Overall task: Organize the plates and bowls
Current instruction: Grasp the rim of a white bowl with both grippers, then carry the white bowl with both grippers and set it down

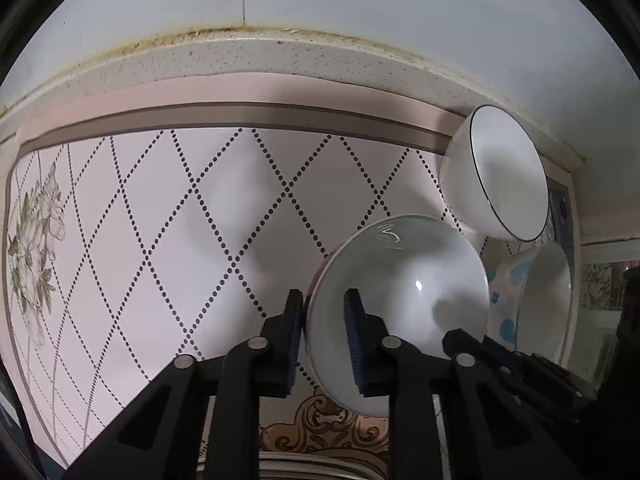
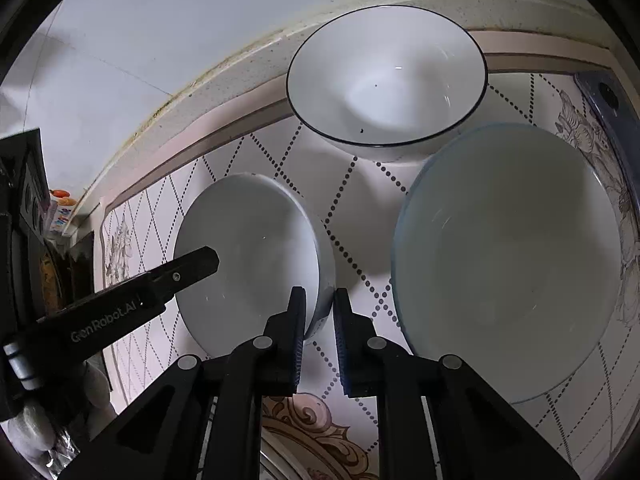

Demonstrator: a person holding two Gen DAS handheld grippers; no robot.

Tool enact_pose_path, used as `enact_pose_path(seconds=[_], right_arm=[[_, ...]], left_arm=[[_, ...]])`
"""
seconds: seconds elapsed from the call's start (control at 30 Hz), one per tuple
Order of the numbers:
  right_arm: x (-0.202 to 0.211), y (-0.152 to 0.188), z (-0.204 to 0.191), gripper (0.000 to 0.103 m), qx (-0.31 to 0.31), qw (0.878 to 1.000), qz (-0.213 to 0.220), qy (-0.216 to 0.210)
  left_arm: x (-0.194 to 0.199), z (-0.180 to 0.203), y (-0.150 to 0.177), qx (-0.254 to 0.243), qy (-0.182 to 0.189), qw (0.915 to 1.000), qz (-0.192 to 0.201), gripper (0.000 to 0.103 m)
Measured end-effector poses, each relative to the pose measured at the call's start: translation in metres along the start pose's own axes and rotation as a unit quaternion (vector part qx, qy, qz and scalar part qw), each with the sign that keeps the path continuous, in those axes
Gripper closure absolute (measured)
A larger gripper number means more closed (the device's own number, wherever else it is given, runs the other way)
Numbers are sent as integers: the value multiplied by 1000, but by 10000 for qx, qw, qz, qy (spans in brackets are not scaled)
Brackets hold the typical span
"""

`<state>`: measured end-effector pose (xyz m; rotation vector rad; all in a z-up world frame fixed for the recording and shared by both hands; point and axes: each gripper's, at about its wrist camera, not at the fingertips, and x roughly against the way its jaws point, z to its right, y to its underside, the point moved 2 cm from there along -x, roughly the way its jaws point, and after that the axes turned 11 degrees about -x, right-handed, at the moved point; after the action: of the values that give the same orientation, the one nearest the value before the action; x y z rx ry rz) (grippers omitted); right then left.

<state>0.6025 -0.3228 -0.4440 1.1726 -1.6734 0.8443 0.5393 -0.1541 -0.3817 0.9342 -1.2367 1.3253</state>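
- The left gripper (image 1: 323,344) had its jaws clamped over the rim of a white bowl (image 1: 404,300), one finger inside, one outside.
- The right gripper (image 2: 320,342) pinched the rim of a blue-dotted bowl (image 2: 256,256) likewise (spots visible in the left view).
- A black-rimmed bowl (image 2: 386,76) sat behind on the patterned mat (image 2: 360,216).
- A large pale-blue bowl (image 2: 508,256) stood just beside.

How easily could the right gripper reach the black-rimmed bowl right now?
Probably not yet. The right gripper looks closed on the rim of the small white bowl, so it is occupied. The black-rimmed bowl stands beyond, with only bare mat between.
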Motion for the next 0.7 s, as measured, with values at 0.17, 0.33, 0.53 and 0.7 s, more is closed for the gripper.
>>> enact_pose_path(seconds=[0.17,0.33,0.53,0.7], right_arm=[[6,7,-7,88,61,10000,64,32],[32,21,-3,88,183,9997,122,-53],[77,52,19,88,351,9991,214,-86],[112,82,52,88,345,9990,272,-44]], left_arm=[[17,8,13,-144,-81,9997,152,86],[48,25,35,-266,-16,9993,261,86],[81,57,64,-505,155,9977,421,86],[85,98,86,-737,316,9959,417,86]])
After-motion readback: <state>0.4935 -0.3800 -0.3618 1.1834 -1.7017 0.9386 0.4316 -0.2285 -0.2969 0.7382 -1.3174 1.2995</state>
